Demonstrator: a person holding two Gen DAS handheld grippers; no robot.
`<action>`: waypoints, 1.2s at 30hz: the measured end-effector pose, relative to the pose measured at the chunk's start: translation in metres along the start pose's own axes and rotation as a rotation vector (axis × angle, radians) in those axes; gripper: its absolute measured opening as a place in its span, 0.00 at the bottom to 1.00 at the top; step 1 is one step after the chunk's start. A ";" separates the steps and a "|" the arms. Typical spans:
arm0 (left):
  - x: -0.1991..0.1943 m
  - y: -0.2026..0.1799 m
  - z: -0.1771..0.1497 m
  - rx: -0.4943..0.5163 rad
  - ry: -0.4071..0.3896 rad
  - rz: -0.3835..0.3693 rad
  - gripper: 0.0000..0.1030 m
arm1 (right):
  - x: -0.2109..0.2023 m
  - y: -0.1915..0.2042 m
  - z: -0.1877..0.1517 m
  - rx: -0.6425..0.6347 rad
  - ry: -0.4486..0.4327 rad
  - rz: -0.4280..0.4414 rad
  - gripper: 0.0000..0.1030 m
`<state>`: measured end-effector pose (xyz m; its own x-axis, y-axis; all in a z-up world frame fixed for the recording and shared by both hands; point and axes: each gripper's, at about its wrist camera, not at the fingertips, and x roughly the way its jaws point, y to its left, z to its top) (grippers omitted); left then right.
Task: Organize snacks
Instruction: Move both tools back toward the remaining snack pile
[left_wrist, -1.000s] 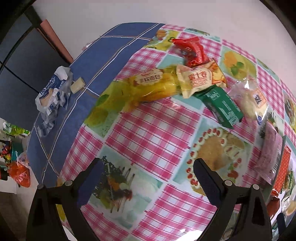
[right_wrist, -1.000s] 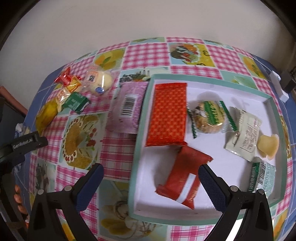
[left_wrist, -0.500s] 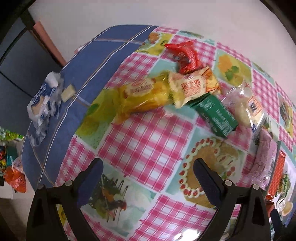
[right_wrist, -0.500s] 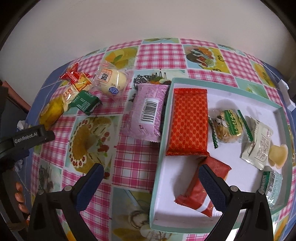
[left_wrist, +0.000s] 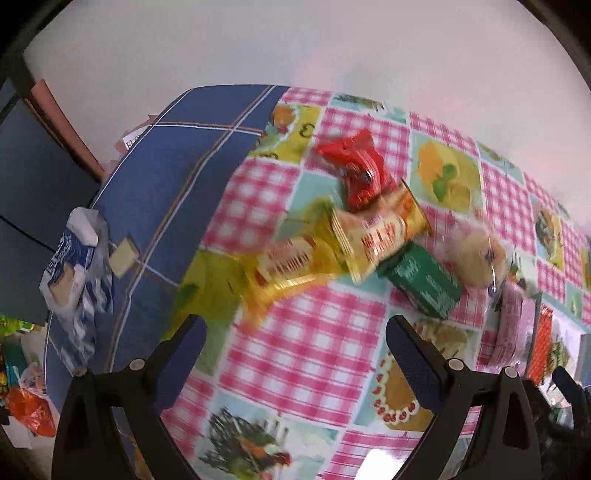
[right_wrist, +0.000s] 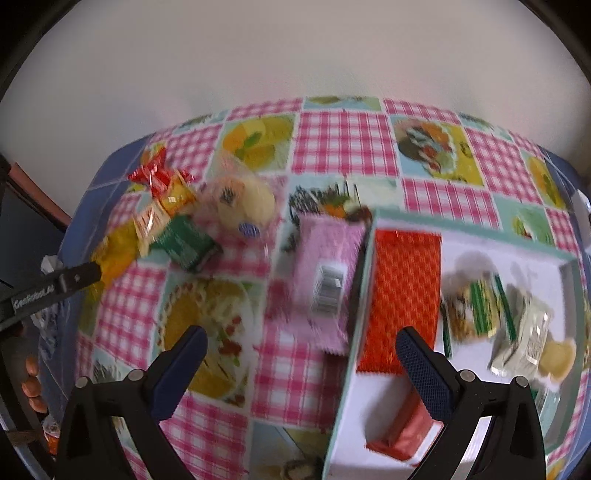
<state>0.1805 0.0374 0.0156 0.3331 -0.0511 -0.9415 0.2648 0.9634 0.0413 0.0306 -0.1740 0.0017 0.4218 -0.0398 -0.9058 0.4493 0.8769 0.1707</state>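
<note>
Snack packets, perhaps five given the blur, already lie in the white teal-rimmed tray (right_wrist: 480, 236), while six wait outside, both grippers (left_wrist: 295, 354) (right_wrist: 301, 363) released and empty.

Left wrist view looks low over the snack pile (left_wrist: 373, 236); right wrist view, higher, shares it beside the tray (right_wrist: 354, 302).

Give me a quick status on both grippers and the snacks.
Left gripper open, empty. Right gripper open, empty. Pink packet outside tray, against its wall. Nothing blocking.

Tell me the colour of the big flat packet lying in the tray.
Orange-red packet with a fine lattice pattern, clearest in the right wrist view.
</note>
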 end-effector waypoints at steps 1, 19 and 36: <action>0.000 0.005 0.004 -0.007 0.003 -0.014 0.95 | -0.001 0.001 0.007 0.001 -0.003 0.005 1.00; 0.047 0.034 0.044 -0.050 0.096 -0.110 0.95 | 0.029 0.051 0.082 -0.014 0.047 0.089 1.00; 0.092 0.008 0.054 0.031 0.112 -0.127 0.95 | 0.111 0.072 0.099 -0.126 0.146 -0.053 1.00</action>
<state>0.2623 0.0266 -0.0524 0.1928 -0.1408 -0.9711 0.3267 0.9424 -0.0718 0.1876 -0.1629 -0.0487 0.2773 -0.0255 -0.9605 0.3621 0.9287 0.0799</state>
